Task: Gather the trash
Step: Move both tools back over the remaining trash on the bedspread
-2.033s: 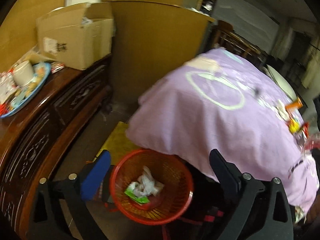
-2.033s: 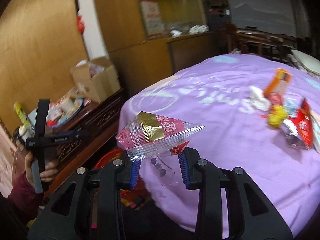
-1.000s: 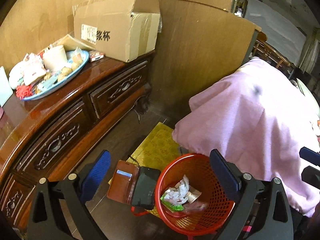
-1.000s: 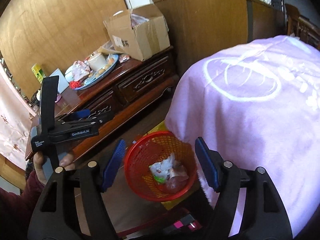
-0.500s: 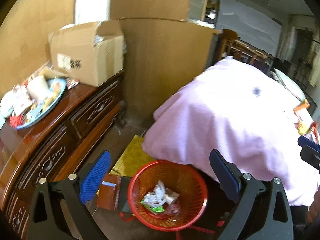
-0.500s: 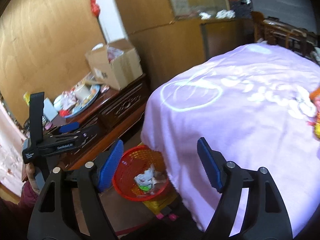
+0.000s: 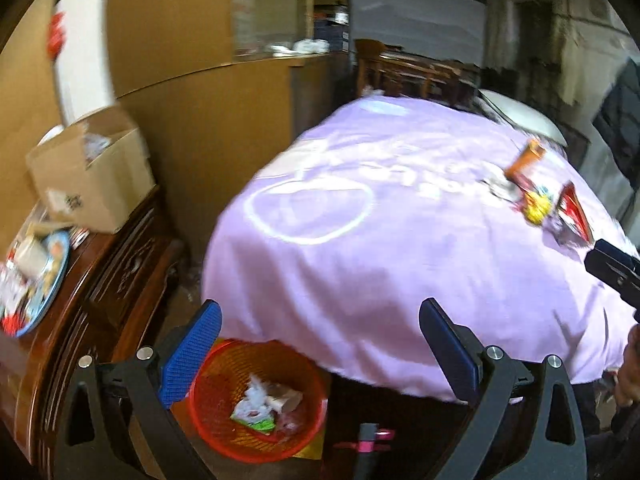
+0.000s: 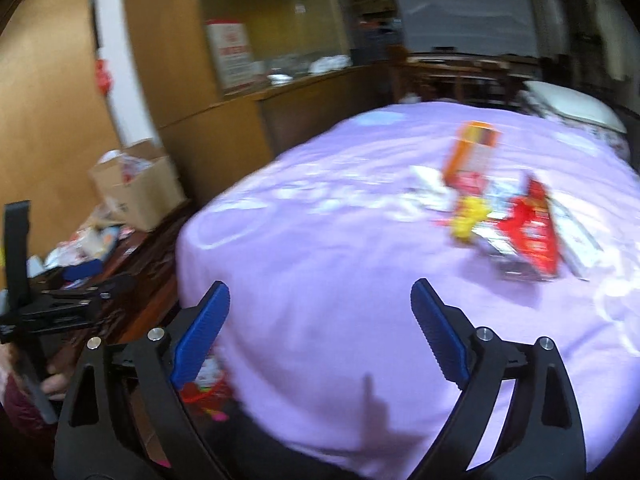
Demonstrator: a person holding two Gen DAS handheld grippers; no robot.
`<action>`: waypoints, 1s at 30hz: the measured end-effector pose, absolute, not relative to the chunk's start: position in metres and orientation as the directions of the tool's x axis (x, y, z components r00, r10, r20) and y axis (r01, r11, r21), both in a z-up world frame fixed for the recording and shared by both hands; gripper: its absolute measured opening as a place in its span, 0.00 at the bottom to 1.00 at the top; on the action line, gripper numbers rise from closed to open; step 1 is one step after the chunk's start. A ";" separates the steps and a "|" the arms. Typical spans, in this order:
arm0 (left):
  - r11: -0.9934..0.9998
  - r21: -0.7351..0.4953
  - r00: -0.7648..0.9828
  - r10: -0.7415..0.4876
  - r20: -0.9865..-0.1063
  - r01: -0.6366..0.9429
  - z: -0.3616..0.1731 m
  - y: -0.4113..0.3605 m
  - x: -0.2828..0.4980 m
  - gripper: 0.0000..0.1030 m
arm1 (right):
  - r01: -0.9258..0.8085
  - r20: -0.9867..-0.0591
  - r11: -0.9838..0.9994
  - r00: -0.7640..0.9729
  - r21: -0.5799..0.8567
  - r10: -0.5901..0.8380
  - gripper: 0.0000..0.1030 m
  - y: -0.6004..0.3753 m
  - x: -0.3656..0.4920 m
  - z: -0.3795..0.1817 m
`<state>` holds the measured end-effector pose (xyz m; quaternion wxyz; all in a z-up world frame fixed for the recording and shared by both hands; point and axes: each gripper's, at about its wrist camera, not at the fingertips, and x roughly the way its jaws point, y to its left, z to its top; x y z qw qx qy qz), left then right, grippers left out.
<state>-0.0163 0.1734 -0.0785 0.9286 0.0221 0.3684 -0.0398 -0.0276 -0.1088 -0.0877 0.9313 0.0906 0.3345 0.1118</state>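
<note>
A red mesh basket [image 7: 224, 372] stands on the floor under the edge of a table covered in lilac cloth [image 7: 400, 240]; it holds crumpled wrappers [image 7: 260, 404]. A pile of trash lies on the cloth: an orange box [image 8: 472, 148], a yellow piece [image 8: 468, 216], a red packet [image 8: 532, 232]. The same pile [image 7: 540, 196] shows at the right in the left wrist view. My left gripper [image 7: 320, 344] hangs open and empty above the basket. My right gripper [image 8: 320, 320] has nothing between its jaws, which are opening, and it points over the table toward the pile.
A dark carved wooden sideboard [image 7: 112, 280] runs along the left, bearing a cardboard box [image 7: 92, 176] and a blue plate of snacks [image 7: 36, 276]. A brown partition wall [image 7: 224, 120] stands behind. A hand holds the left gripper's handle [image 8: 24, 320] at the left edge.
Both views swung from the basket and floor up and right onto the table top. The right gripper's jaws stand wider, and the trash pile has come into view.
</note>
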 end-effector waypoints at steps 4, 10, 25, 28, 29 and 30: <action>0.986 0.030 0.702 -0.097 -0.705 0.167 -0.083 0.127 0.002 0.94 | -0.021 -0.645 0.977 0.748 0.212 0.156 0.87 -0.165 -0.021 -0.113; 0.952 0.041 0.657 -0.178 -0.733 0.303 -0.095 0.044 0.043 0.94 | 0.179 -0.709 0.951 0.703 0.251 0.055 0.87 -0.247 -0.014 -0.156; 0.823 -0.086 0.529 -0.436 -0.728 0.561 -0.099 -0.114 0.101 0.94 | 0.308 -0.654 0.938 0.744 0.158 -0.134 0.92 -0.309 -0.018 -0.169; 0.796 -0.088 0.512 -0.465 -0.723 0.598 -0.102 -0.143 0.108 0.94 | 0.363 -0.678 0.889 0.730 0.279 -0.085 0.92 -0.344 -0.021 -0.180; 0.792 -0.088 0.507 -0.467 -0.724 0.605 -0.104 -0.150 0.110 0.94 | 0.354 -0.657 0.878 0.752 0.322 -0.062 0.93 -0.349 -0.023 -0.179; 0.788 -0.089 0.501 -0.470 -0.727 0.610 -0.106 -0.156 0.112 0.94 | 0.349 -0.650 0.873 0.758 0.339 -0.051 0.93 -0.351 -0.024 -0.179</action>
